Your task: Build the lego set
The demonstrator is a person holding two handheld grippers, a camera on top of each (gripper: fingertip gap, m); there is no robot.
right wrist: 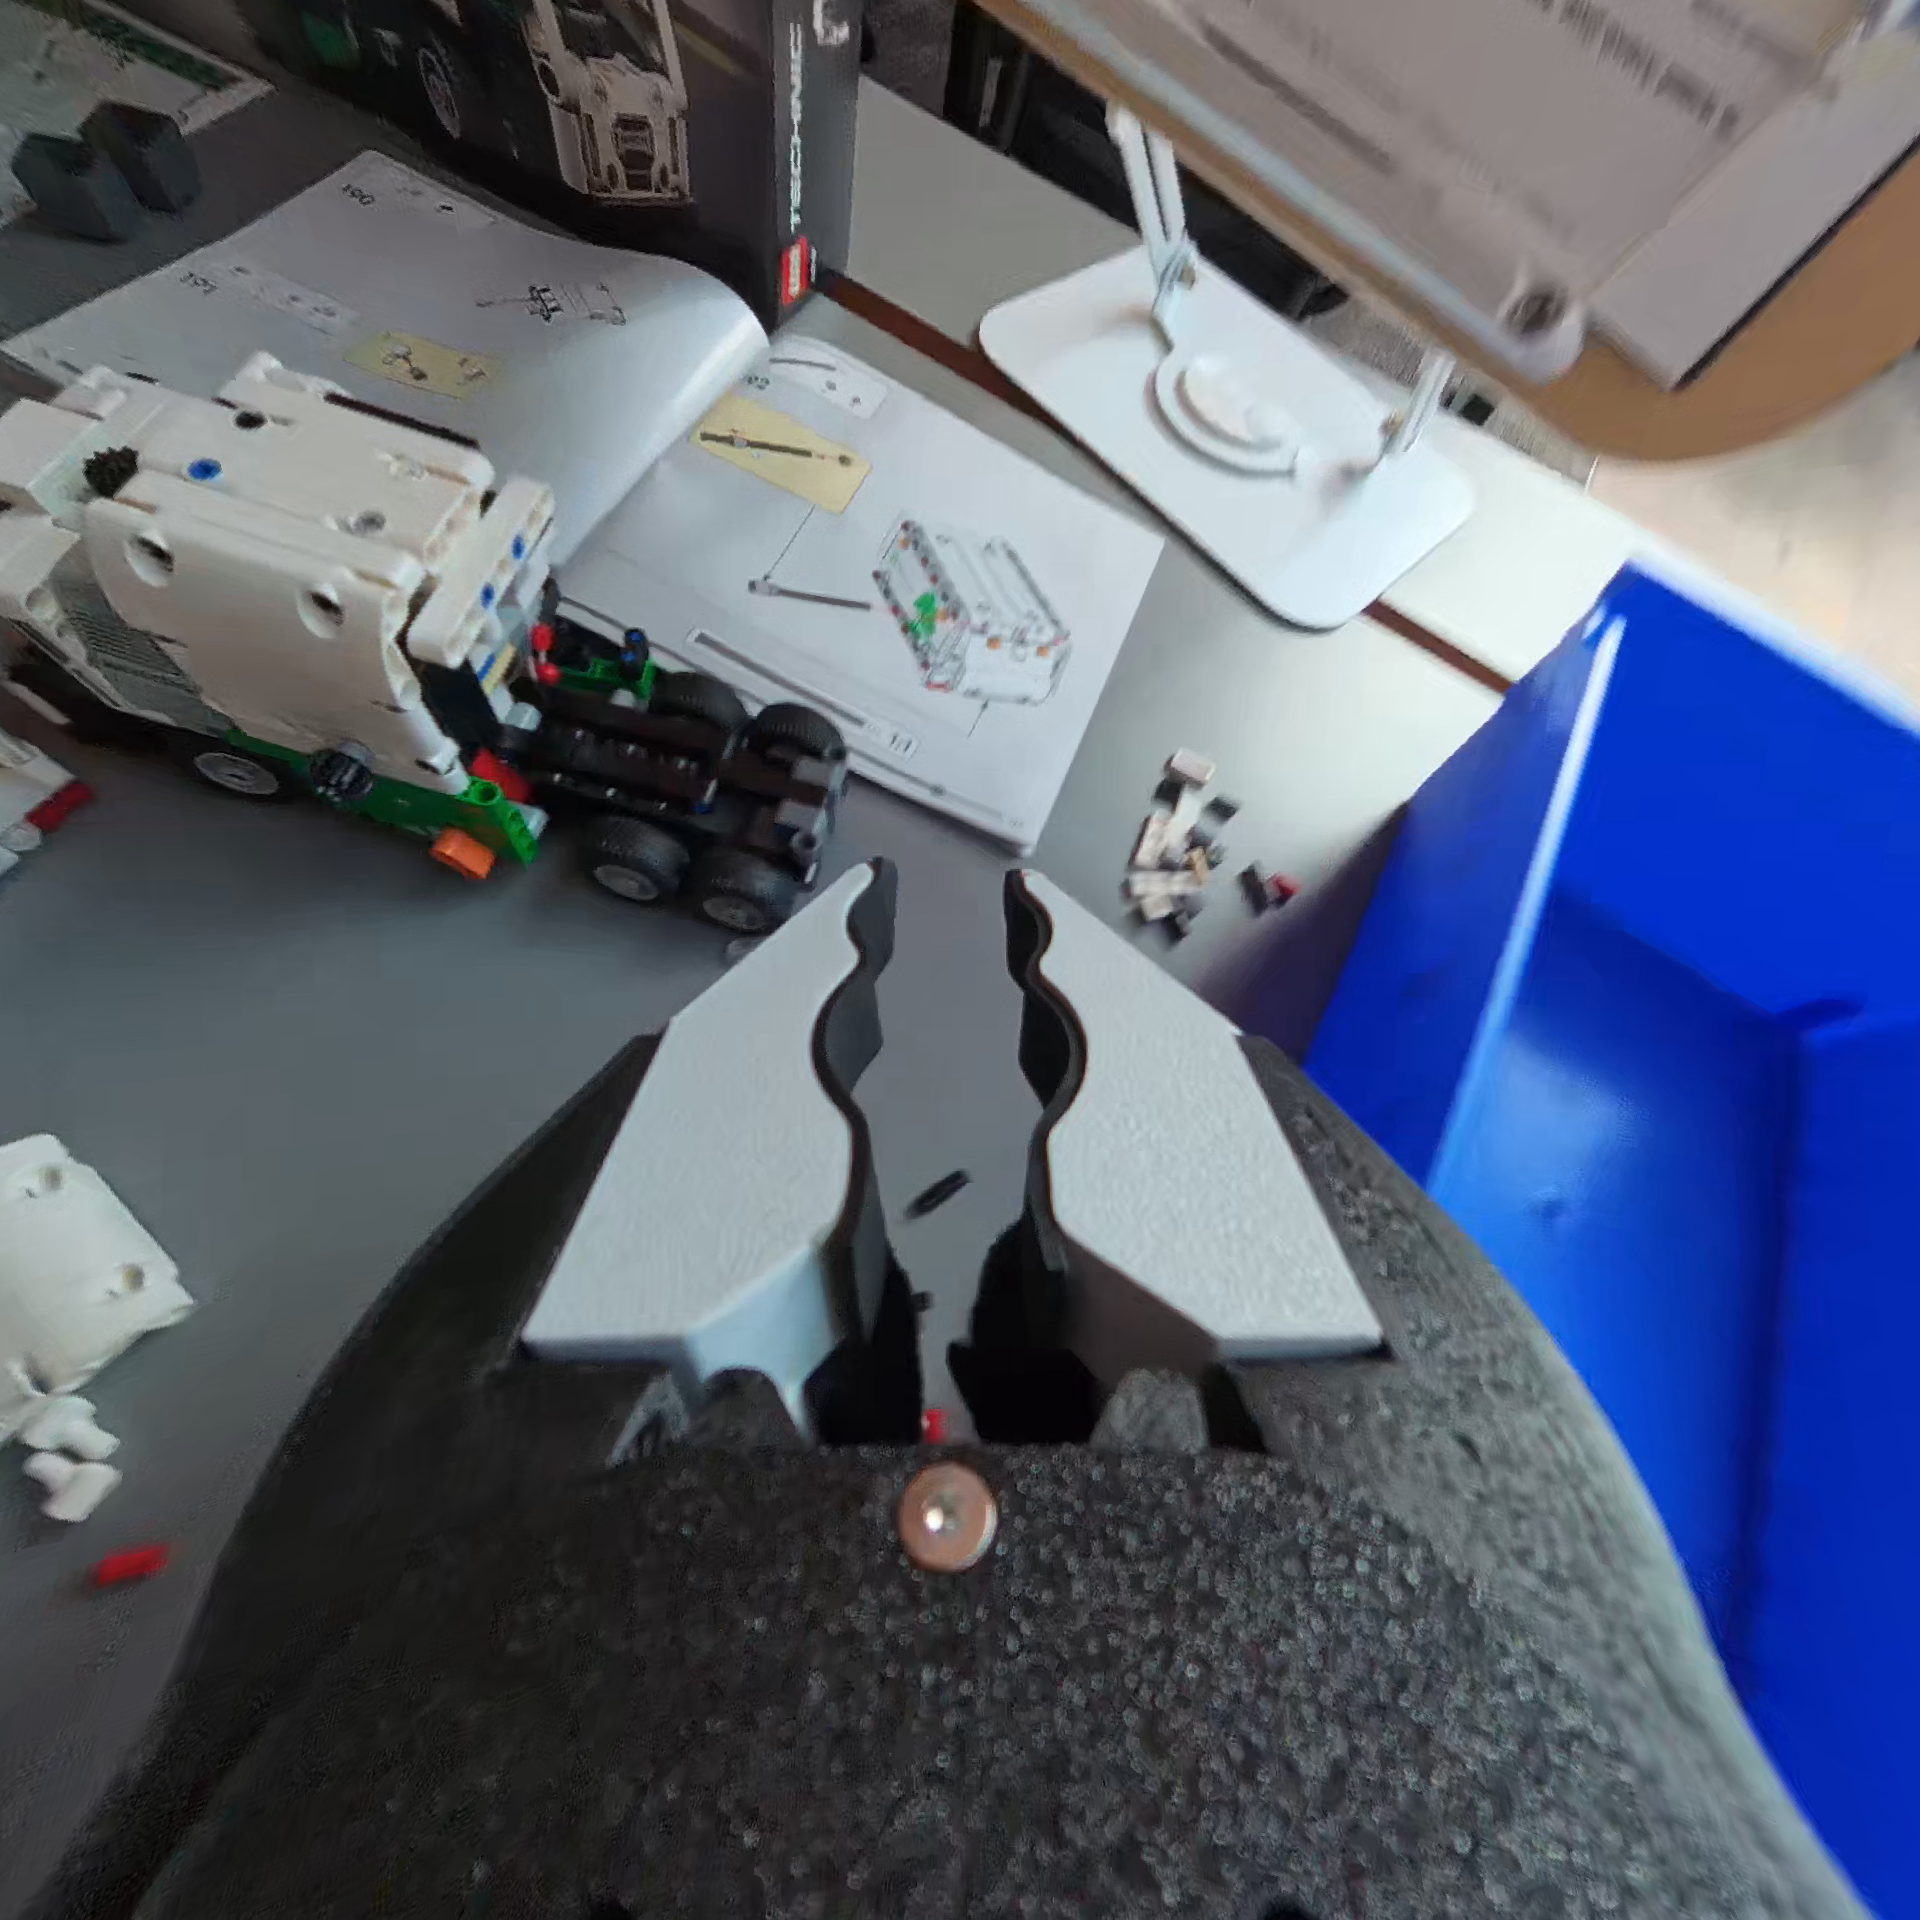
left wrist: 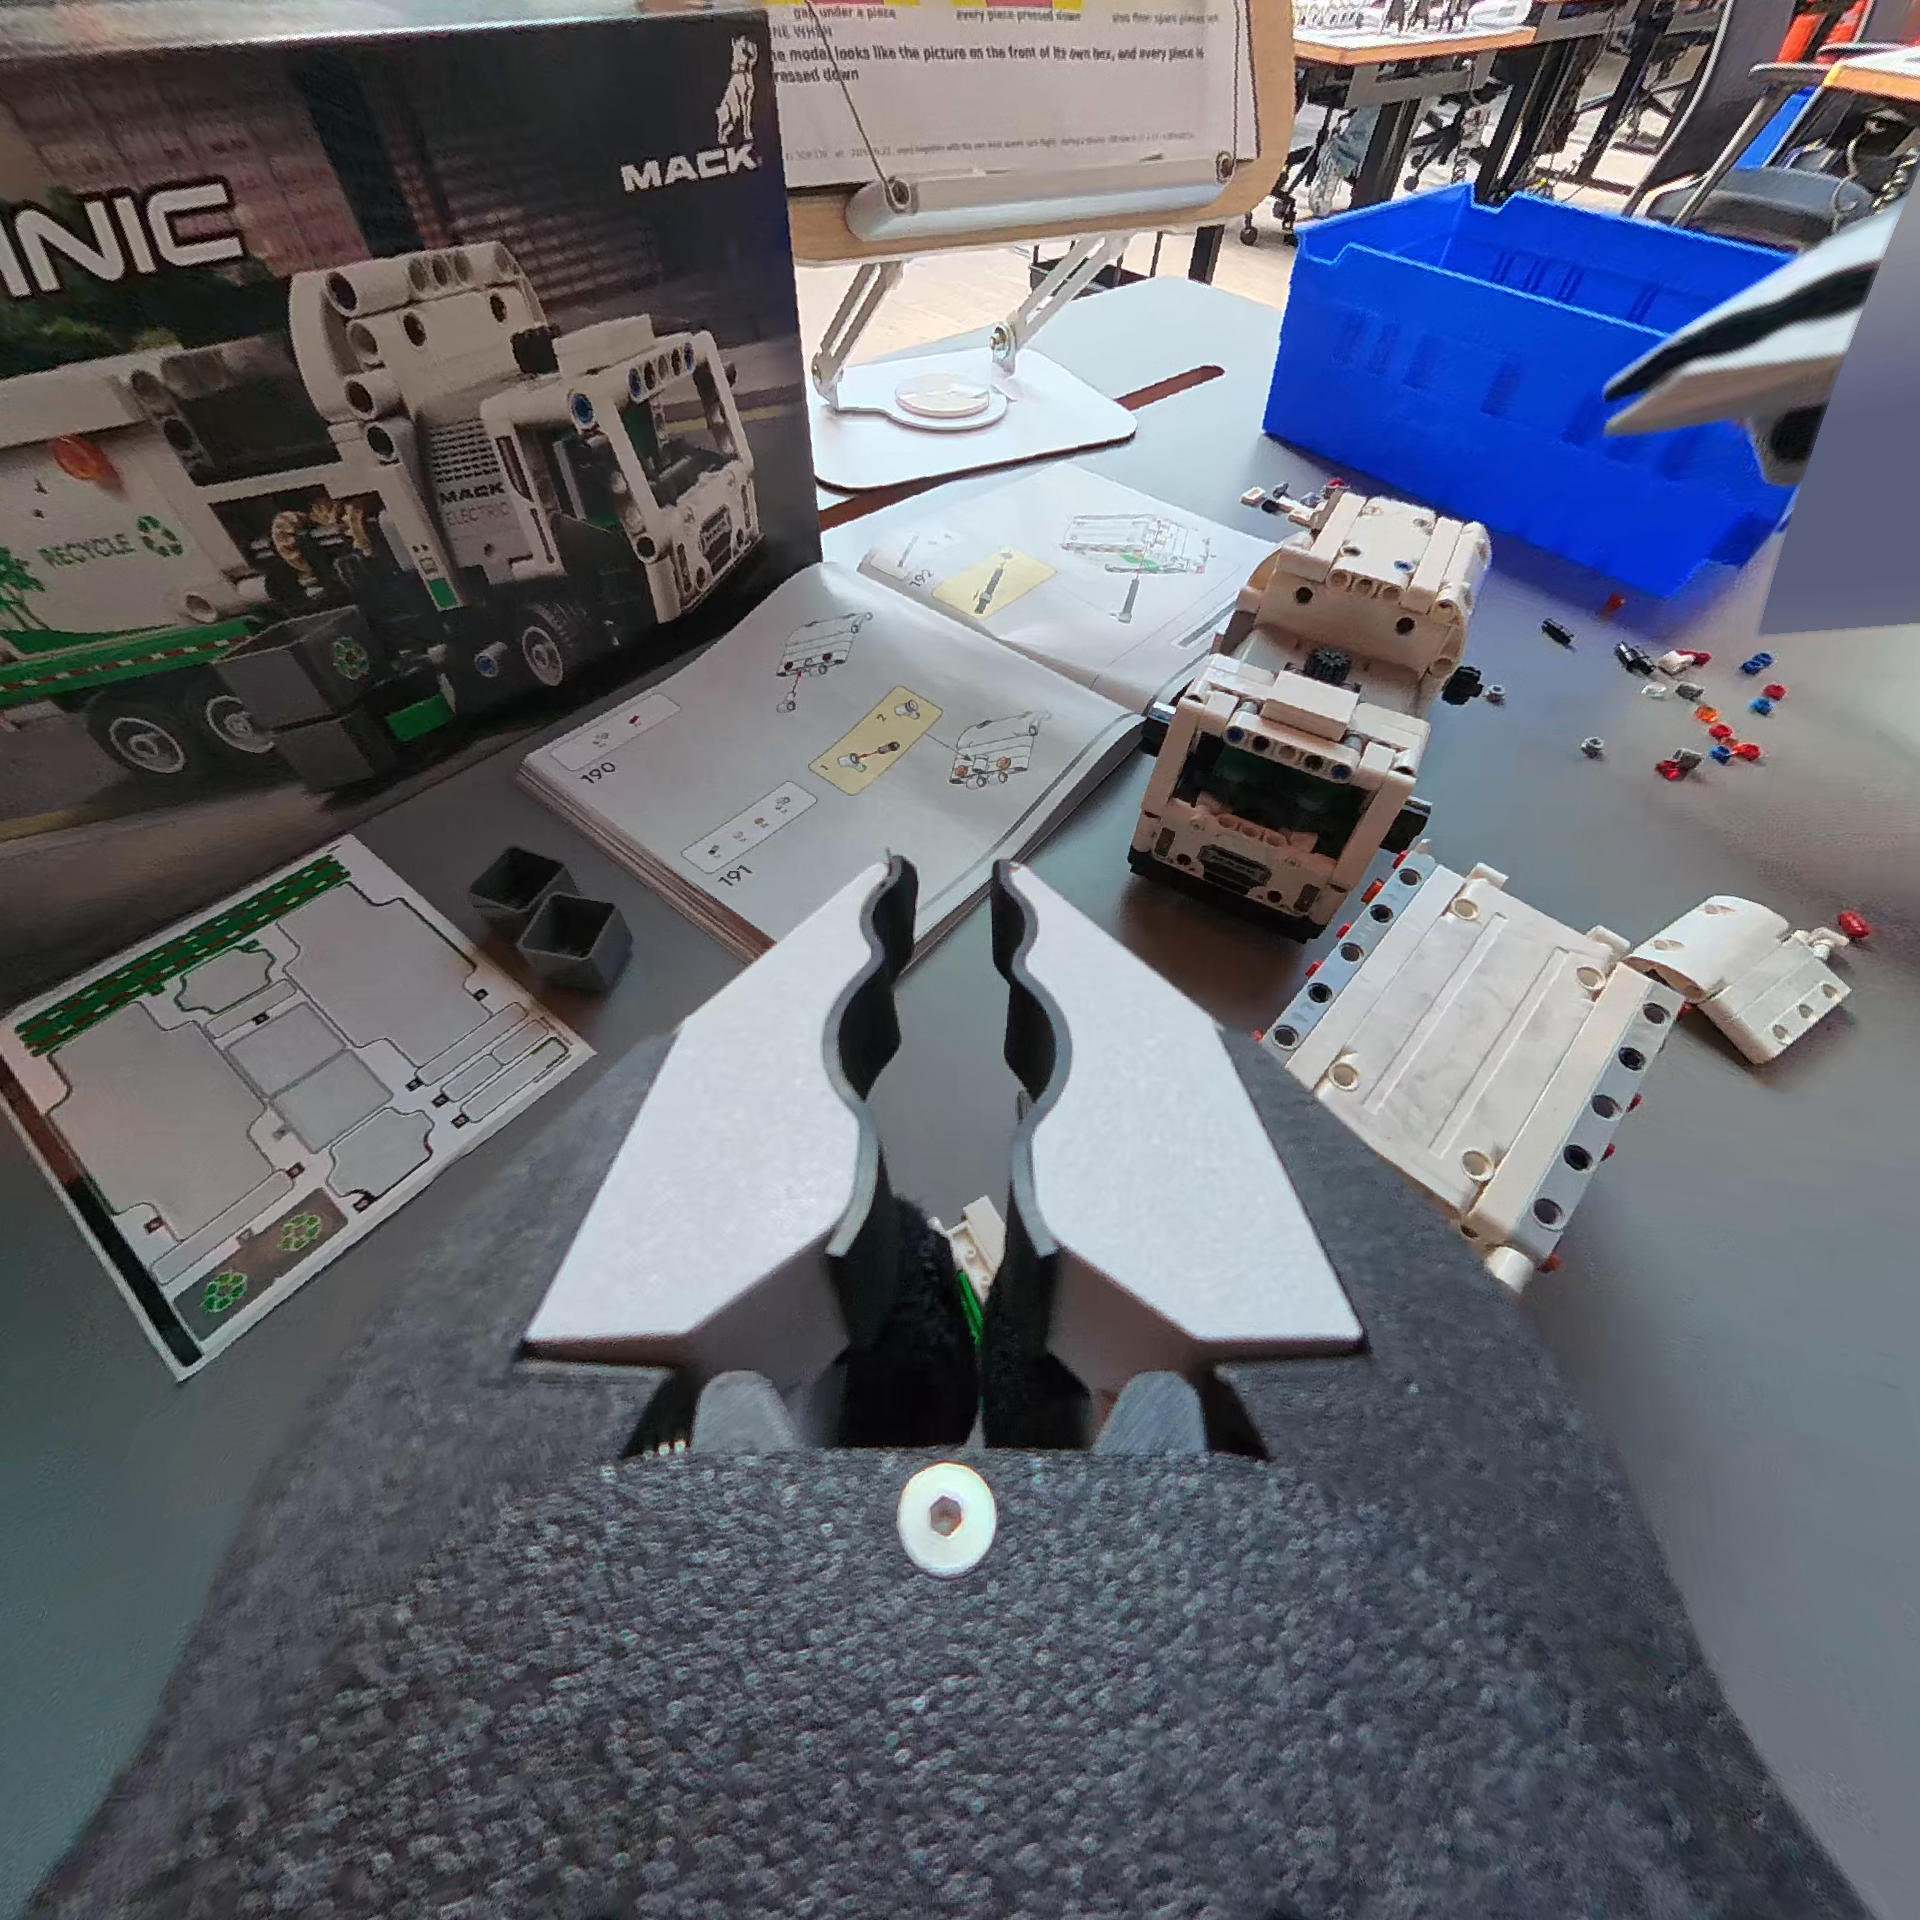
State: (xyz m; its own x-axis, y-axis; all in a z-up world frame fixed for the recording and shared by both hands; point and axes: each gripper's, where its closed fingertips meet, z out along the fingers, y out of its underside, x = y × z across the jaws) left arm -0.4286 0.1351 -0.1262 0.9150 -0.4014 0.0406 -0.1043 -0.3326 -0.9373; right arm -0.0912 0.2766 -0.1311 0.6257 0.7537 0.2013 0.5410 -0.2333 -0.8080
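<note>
Left gripper (left wrist: 954, 883) hangs narrowly parted and empty, truck cab (left wrist: 1288, 727) ahead to its right on the surface (left wrist: 1714, 1351). Right gripper (right wrist: 951, 894), same narrow gap, blurred, beside the blue bin (right wrist: 1662, 1143): a hasty sweep could scatter the loose pieces (right wrist: 1179, 852) ahead.

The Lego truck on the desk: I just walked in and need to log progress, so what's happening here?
A person is partway through the build, a tool in each hand. The left tool and right tool are both slightly open and hold nothing. The half-built truck stands beside the open instruction booklet. A white panel assembly and small loose pieces lie unattached by the blue bin.
</note>
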